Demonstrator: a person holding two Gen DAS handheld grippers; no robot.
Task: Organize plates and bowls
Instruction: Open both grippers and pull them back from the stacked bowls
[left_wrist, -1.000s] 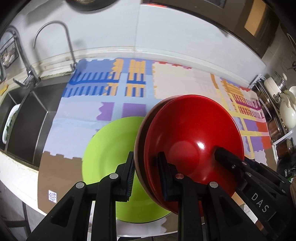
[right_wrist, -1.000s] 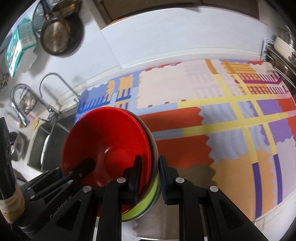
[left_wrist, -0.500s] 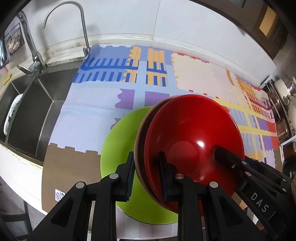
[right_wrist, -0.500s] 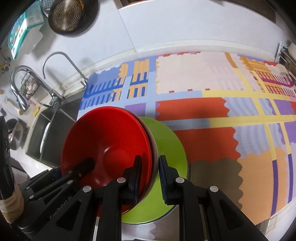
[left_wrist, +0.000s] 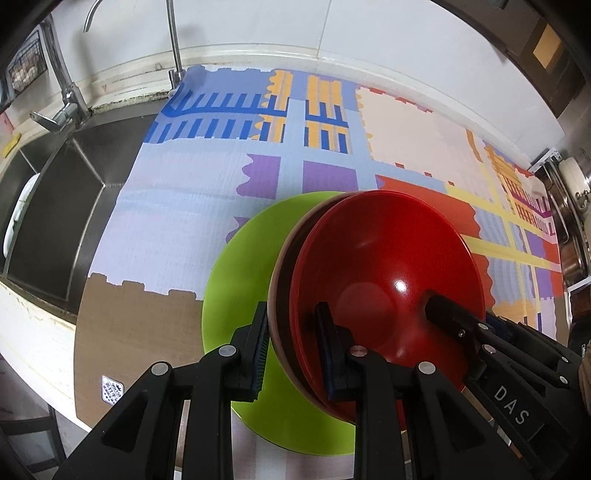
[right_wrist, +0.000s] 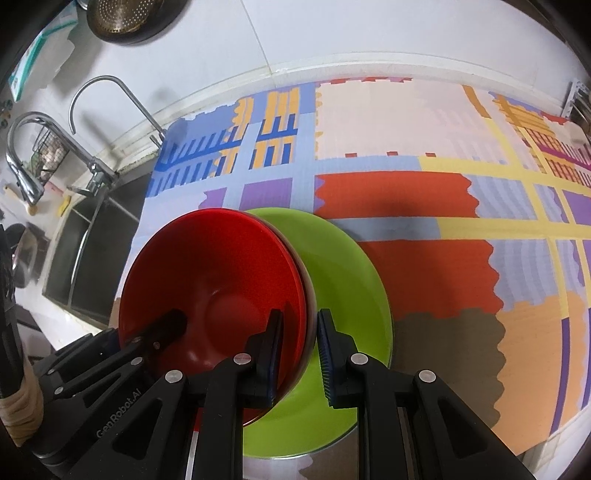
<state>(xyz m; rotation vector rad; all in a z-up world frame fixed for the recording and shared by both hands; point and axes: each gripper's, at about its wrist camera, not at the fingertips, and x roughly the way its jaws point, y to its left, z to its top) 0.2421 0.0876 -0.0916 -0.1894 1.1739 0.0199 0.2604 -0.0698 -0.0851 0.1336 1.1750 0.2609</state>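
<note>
We have two cameras, one on each gripper, and both look steeply down along the black fingers at the desk.

The left camera sits just behind the left gripper (left_wrist: 291, 347). It is very close to the red bowls (left_wrist: 384, 291), which fill the middle of its view. The sink (left_wrist: 55, 206) is far to its left.

The right camera sits just behind the right gripper (right_wrist: 299, 350) and faces the same way.

Both views share the red bowls, the green plate (right_wrist: 343, 280), the colourful mat (right_wrist: 406, 140), the tap (right_wrist: 110, 99) and the white wall behind. Each camera also sees the other gripper across the bowls.
</note>
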